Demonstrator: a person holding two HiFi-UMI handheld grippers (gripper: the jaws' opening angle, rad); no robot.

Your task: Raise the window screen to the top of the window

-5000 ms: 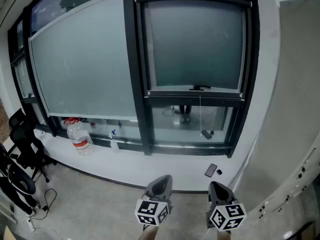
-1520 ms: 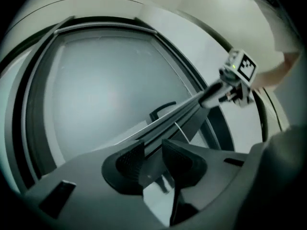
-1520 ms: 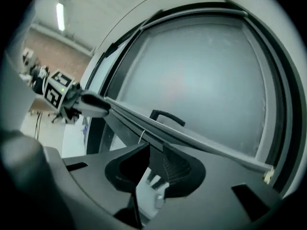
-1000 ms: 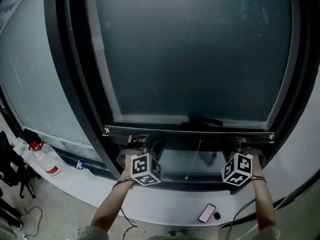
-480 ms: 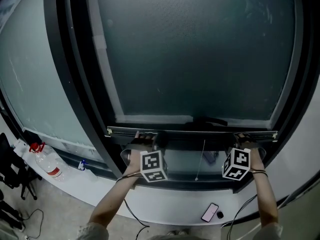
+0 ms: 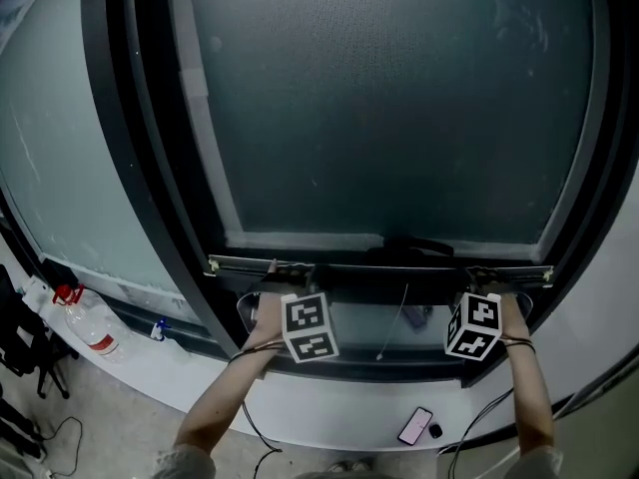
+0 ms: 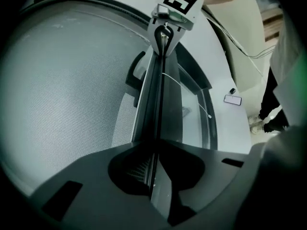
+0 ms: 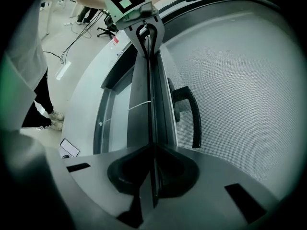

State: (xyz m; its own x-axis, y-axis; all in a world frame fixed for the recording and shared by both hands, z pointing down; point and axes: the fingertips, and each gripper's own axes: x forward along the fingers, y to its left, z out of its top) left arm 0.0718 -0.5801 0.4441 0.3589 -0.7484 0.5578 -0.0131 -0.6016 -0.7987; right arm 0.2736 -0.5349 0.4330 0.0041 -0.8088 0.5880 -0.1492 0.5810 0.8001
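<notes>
At the far left a dark office chair (image 6: 18, 352) stands on the floor. On the white sill (image 6: 329, 407) beside it stand a clear water bottle (image 6: 88, 332) with a red cap and a small spray bottle (image 6: 160, 327). A thick dark frame post (image 6: 150, 168) slants up between the frosted pane on the left and the opening on the right.

The window screen (image 6: 389, 108) fills that opening, and its bottom rail (image 6: 379, 264) sits low in the frame with a strip of glass below it. A black handle (image 6: 409, 244) sits at the rail's middle, and a thin cord (image 6: 392, 325) hangs from it. A phone (image 6: 413, 426) lies on the sill further right, with a small dark object just beside it.

The left forearm (image 6: 225, 392) reaches up from the near left. The left gripper (image 6: 290, 270) has its jaws closed tight on the rail's edge near its left end. The right forearm (image 6: 527, 387) rises from the near right. The right gripper (image 6: 486, 273) is clamped the same way on the rail near its right end. Both marker cubes hang just under the rail.
</notes>
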